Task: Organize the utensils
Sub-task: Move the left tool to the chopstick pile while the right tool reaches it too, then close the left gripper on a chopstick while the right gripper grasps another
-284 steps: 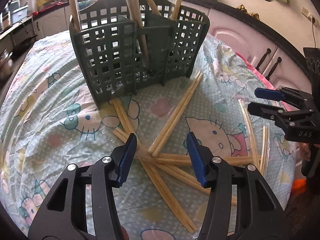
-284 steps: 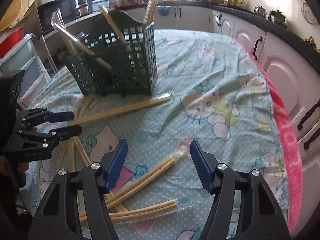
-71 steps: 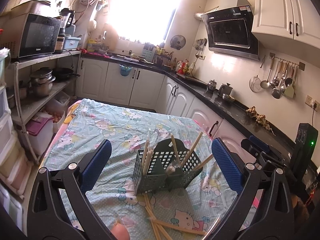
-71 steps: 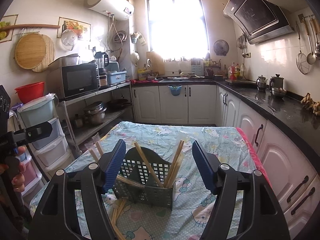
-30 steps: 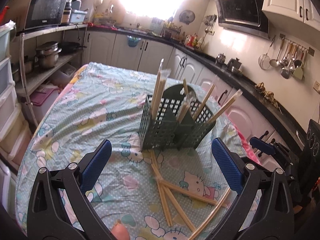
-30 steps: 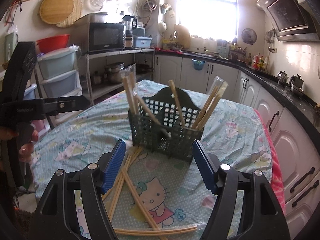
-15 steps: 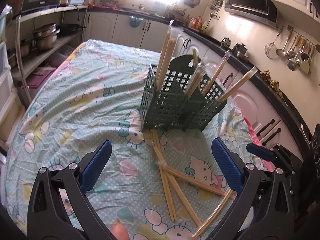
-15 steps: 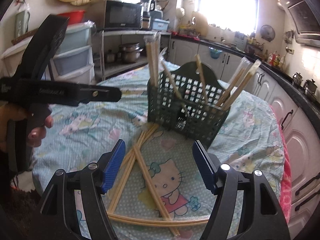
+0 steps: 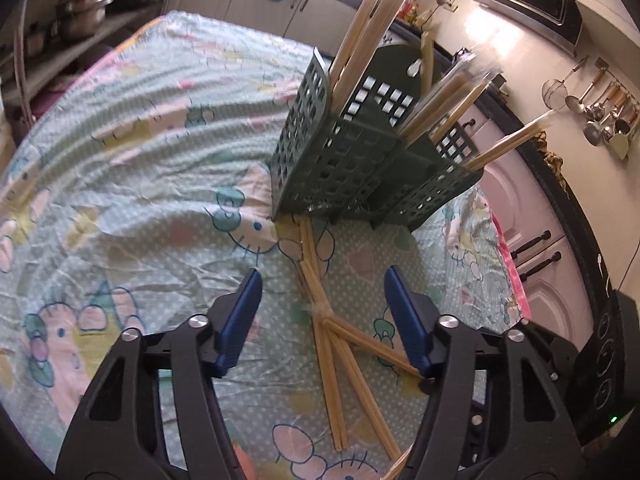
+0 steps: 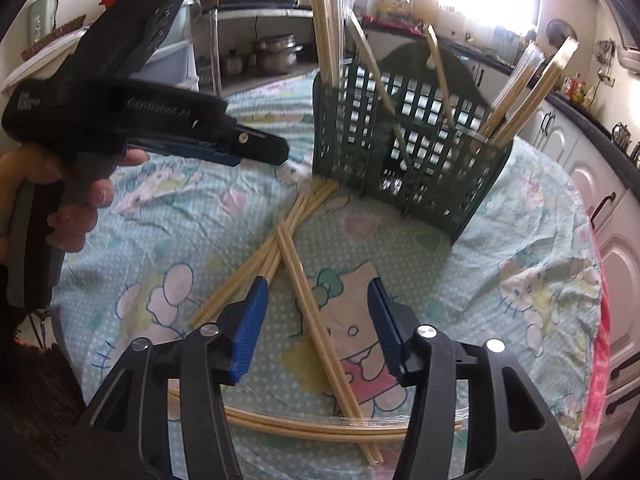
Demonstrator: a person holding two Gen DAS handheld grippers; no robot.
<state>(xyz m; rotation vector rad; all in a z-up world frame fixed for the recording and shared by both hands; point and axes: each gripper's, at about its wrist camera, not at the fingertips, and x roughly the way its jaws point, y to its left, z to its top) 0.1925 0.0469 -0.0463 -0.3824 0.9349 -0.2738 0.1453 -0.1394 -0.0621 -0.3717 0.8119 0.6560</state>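
Left gripper (image 9: 322, 316) and right gripper (image 10: 316, 320): black with blue pads, jaws standing apart, holding nothing, hovering over loose pale wooden chopsticks (image 9: 332, 356) lying crossed on the cartoon-cat cloth-covered counter (image 9: 120, 184). Beyond, dark green slotted plastic utensil basket (image 10: 404, 148) is standing upright, holding more chopsticks leaning outward.

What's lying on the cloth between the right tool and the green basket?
In the right wrist view, crossed wrapped chopsticks lie on the tablecloth between the right tool and the green basket.
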